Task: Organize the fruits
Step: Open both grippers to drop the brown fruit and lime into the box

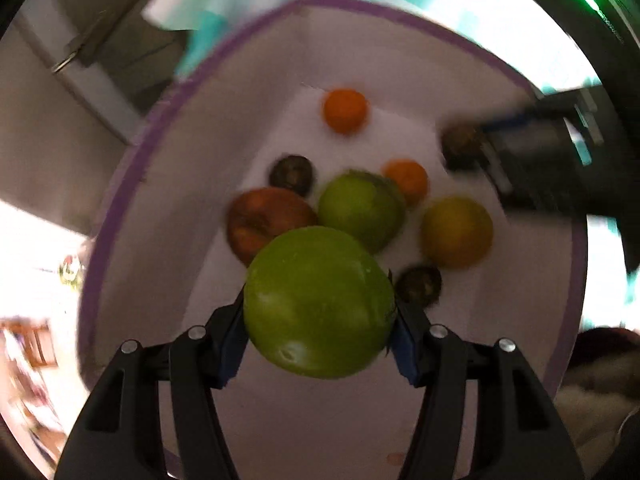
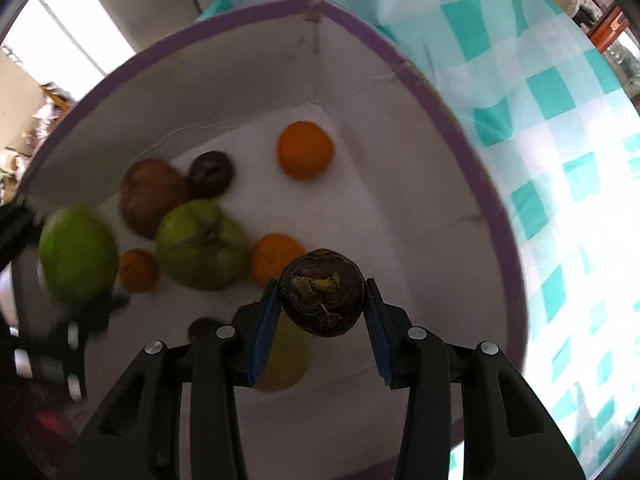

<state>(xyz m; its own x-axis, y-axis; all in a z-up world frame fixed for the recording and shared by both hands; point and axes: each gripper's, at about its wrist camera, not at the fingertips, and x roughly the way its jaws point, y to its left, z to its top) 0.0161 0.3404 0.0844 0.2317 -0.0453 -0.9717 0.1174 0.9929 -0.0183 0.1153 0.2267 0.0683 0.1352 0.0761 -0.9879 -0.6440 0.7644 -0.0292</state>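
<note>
My left gripper [image 1: 318,306] is shut on a large green fruit [image 1: 316,276], held above a white box with a purple rim [image 1: 120,208]. My right gripper [image 2: 322,286] is shut on a small dark brown round fruit [image 2: 322,294] over the same box [image 2: 452,120]. On the box floor lie an orange [image 2: 305,150], a second green fruit [image 2: 204,244], a red-brown fruit [image 2: 152,196], a dark fruit [image 2: 211,173], two smaller oranges [image 2: 276,258] and a yellow fruit [image 2: 286,360]. The left gripper's green fruit [image 2: 78,254] shows blurred at the left of the right wrist view.
A teal and white checked cloth [image 2: 560,120] covers the surface to the right of and behind the box. The box walls stand high around the fruit. In the left wrist view the right gripper [image 1: 520,152] shows inside the box at the right.
</note>
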